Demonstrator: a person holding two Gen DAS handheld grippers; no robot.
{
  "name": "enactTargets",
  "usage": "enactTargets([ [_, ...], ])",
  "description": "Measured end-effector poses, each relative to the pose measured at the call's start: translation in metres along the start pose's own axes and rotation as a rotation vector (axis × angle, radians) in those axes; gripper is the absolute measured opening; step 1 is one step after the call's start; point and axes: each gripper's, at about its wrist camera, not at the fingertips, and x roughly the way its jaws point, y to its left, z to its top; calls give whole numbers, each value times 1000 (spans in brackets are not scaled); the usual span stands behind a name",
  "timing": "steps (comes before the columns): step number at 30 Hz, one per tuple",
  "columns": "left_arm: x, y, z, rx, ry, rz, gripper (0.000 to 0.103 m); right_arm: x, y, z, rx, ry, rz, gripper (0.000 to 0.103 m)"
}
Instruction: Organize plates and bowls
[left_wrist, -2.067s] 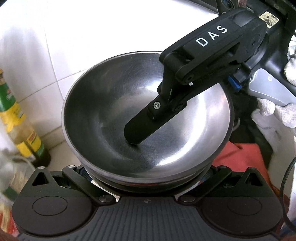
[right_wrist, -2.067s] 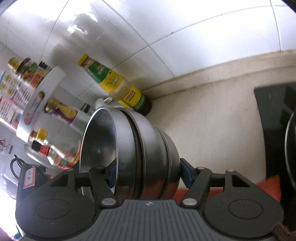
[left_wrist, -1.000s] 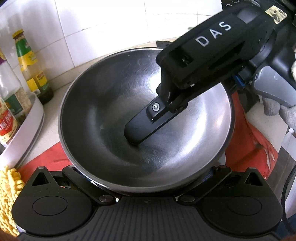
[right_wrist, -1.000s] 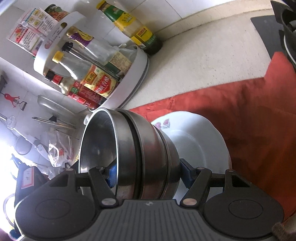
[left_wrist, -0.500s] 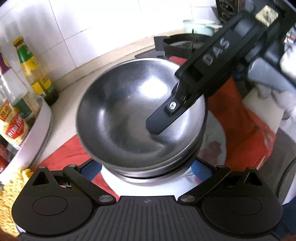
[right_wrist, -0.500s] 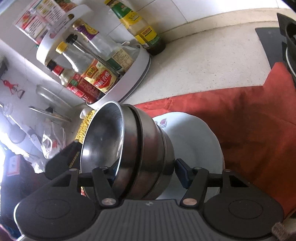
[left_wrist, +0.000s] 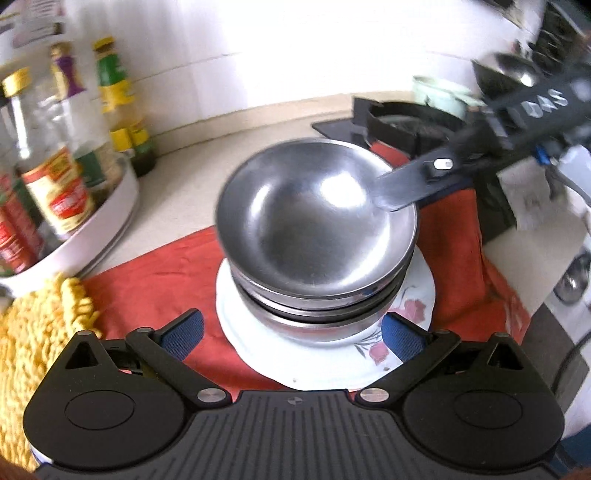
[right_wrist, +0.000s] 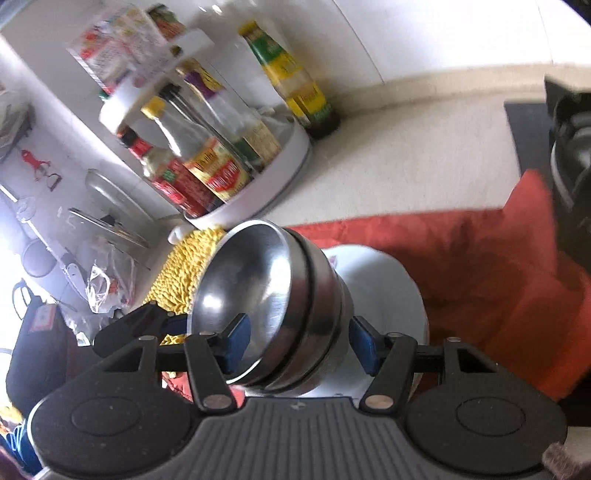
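From your left wrist view, the stack of steel bowls (left_wrist: 317, 236) sits on the white flowered plate (left_wrist: 406, 314), which lies on the red cloth (left_wrist: 155, 284) spread over the tabletop (left_wrist: 184, 184). Your left tongs (left_wrist: 291, 334) are spread wide, their blue pads on either side of the stack's base and clear of it, gripping nothing. One finger of your right tongs (left_wrist: 399, 192) reaches over the far rim into the top bowl. A white turntable rack of sauce bottles (left_wrist: 55, 184) stands to the left, a yellow chenille mat (left_wrist: 40, 325) lies near it, and the gas stove (left_wrist: 406, 118) sits behind. From your right wrist view, the stack of steel bowls (right_wrist: 280, 299) appears tilted only because the camera is rolled; its base meets the plate (right_wrist: 388, 284). Your right tongs (right_wrist: 299, 343) straddle the rim, one pad inside the top bowl and one outside the wall; they look loosened rather than pinching, though whether a pad touches the metal cannot be told. Judging by this, the nesting of bowls and their placing on the plate looks done. What seems left is to draw both tongs away, and to gather any other dishes, none of which show here.
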Motion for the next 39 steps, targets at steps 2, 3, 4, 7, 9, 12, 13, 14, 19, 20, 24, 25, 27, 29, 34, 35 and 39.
enactTargets([
  [2, -9, -4, 1, -18, -8, 23, 103, -14, 6, -5, -10, -27, 3, 56],
  [3, -14, -7, 1, -29, -12, 40, 103, -18, 9, -6, -14, -35, 6, 56],
  [4, -19, -9, 1, -44, -14, 58, 103, -22, 11, -9, -21, -44, 8, 56],
  [7, -28, -13, 3, -74, -13, 68, 103, -33, 20, -18, -36, -64, -8, 56],
  [9, -34, -16, 4, -81, -12, 69, 103, -37, 24, -23, -32, -66, -15, 56],
  [12, -37, -16, 5, -105, -9, 73, 103, -44, 29, -32, -18, -73, -37, 57],
  [13, -38, -15, 5, -122, -11, 70, 103, -47, 31, -35, -12, -78, -52, 57],
  [14, -39, -14, 4, -141, -11, 64, 103, -51, 33, -38, -5, -90, -68, 57],
  [19, -42, -4, -6, -218, -6, 32, 103, -60, 51, -60, 0, -160, -189, 64],
  [20, -42, -3, -9, -219, 3, 40, 103, -60, 56, -65, 0, -169, -207, 65],
  [24, -43, 4, -18, -241, 38, 72, 103, -55, 71, -83, 34, -168, -261, 65],
  [25, -45, 5, -20, -243, 37, 76, 103, -54, 74, -87, 38, -168, -268, 65],
  [27, -50, 8, -24, -244, 30, 67, 103, -53, 82, -95, 40, -187, -311, 65],
  [29, -55, 10, -28, -245, 24, 61, 103, -51, 88, -104, 41, -196, -350, 65],
  [34, -66, 13, -38, -245, 15, 47, 103, -46, 97, -120, 69, -193, -397, 66],
  [35, -68, 13, -39, -248, 11, 44, 103, -45, 98, -122, 72, -198, -415, 66],
  [39, -76, 12, -44, -253, -8, 39, 103, -44, 104, -128, 81, -214, -463, 67],
])
